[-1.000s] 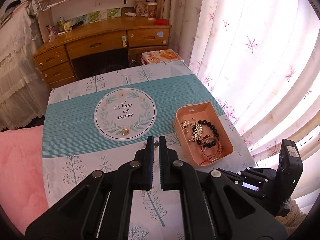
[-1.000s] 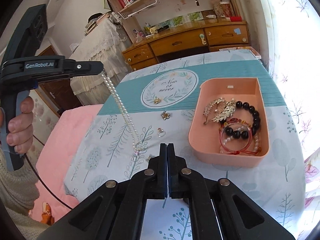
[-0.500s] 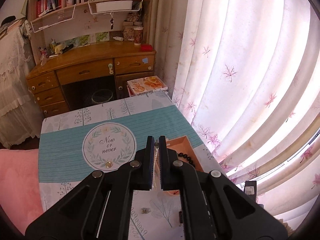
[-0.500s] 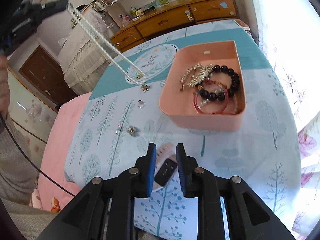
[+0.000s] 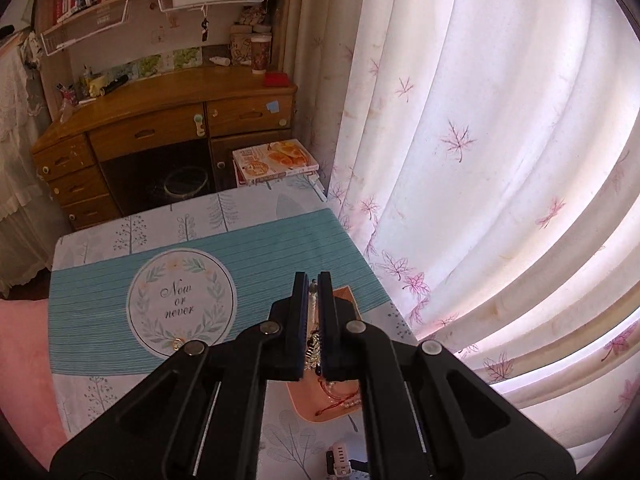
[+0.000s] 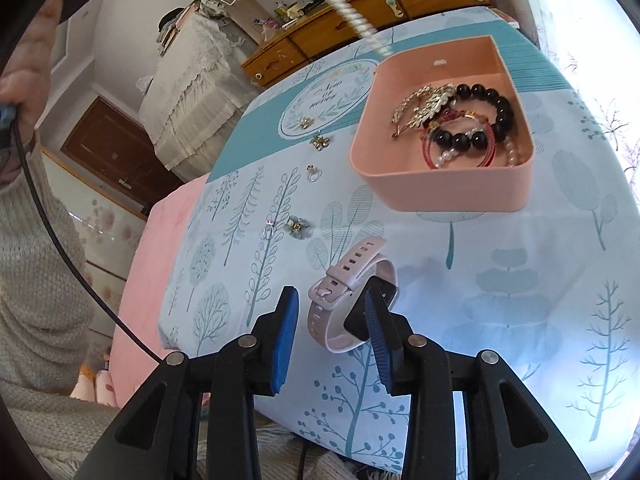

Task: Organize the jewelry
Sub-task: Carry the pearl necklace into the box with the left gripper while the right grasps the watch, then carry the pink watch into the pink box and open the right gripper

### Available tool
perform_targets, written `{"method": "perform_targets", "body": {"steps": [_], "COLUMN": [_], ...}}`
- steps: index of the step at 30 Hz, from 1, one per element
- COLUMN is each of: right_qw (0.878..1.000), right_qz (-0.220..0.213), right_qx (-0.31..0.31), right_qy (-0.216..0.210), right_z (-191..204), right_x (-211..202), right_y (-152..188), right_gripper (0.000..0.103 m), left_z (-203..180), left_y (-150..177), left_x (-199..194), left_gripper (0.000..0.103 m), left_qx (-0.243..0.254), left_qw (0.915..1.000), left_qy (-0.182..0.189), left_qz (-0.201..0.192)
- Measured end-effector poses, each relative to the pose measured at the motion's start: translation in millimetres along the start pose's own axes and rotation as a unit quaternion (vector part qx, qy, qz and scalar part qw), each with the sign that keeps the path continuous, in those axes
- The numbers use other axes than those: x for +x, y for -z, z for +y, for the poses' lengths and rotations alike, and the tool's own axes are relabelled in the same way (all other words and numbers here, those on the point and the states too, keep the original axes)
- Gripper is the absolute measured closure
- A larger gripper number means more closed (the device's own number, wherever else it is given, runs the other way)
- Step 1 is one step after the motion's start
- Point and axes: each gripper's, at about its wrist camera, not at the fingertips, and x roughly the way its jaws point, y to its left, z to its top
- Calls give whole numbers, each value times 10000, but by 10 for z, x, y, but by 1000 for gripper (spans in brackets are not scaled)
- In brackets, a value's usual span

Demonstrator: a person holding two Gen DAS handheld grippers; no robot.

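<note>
Left gripper (image 5: 313,286): jaws nearly closed, pinching pearl strand (image 5: 311,308); strand hangs above pink box (image 6: 448,188), lower end near box's far-left rim. Right gripper (image 6: 331,318): jaws wide apart, straddling pink watch (image 6: 344,280) on tablecloth (image 6: 520,300), holding nothing. In box: black bead bracelet (image 6: 492,100), gold brooch (image 6: 424,106), red cord. Loose on cloth left of box: small earrings (image 6: 297,227), ring (image 6: 313,174).

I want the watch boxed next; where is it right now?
In the right wrist view the pink watch lies on the tablecloth between the open right gripper's fingers, nearer than the pink tray.
</note>
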Motion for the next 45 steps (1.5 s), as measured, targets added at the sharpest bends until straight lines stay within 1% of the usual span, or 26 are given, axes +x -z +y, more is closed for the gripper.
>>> {"method": "perform_targets", "body": {"steps": [3,4,5,7,14,18,20,21,22,27,33,36,38,39,41,43,45], "right_qw": [10000,9999,9998,9996,9986,9987,9986,9986,9985,9974,9943,9918,9900,9892,9878,9859,9833], "right_qz": [24,0,-31,-45,-153,-179,-205,-225,-246,-441,-748,-922,-1037,-1080,-1149,-1221,-1303], "right_qx": [-89,-136,-188,-268,-491,-467,-458,-459,-466,-524,-680,-775,-808,-822,-824,-834,-872], "right_qy": [5,35,59,95,156,136,143,154,158,233,342,434,517,562,651,778,926], "right_z": [29,41,52,64,94,59,50,48,48,68,148,207,224,236,244,243,261], "right_x": [50,56,59,76,86,80,63,49,27,-143,-444,-579,-646,-671,-710,-741,-768], "right_y": [4,5,5,-2,4,1,2,-1,-4,-31,-103,-155,-200,-228,-281,-370,-464], "right_gripper": [68,70,75,81,81,81,83,87,89,89,89,89,89,89,89,89,89], "left_z": [-53,-48,-57,-59,0,19,24,29,27,57,4,36,97,137,227,343,459], "left_y": [97,147,183,246,374,489,573,616,656,858,1115,1197,1244,1249,1272,1278,1273], "left_x": [241,292,322,337,77,-4,32,58,91,336,694,799,819,811,775,695,616], "left_gripper": [101,101,101,101,101,101,101,101,101,101,99,92,81,77,57,49,49], "left_qx": [61,80,98,120,205,238,269,278,290,317,546,496,429,398,330,252,183], "left_qw": [9997,9996,9995,9995,9997,9995,9991,9990,9988,9972,9907,9889,9893,9900,9921,9948,9961], "left_qy": [-11,-13,-15,0,87,164,190,194,192,169,205,203,187,160,39,-150,-335], "left_qz": [237,271,292,304,97,147,253,303,346,649,1230,1384,1379,1345,1207,973,792]}}
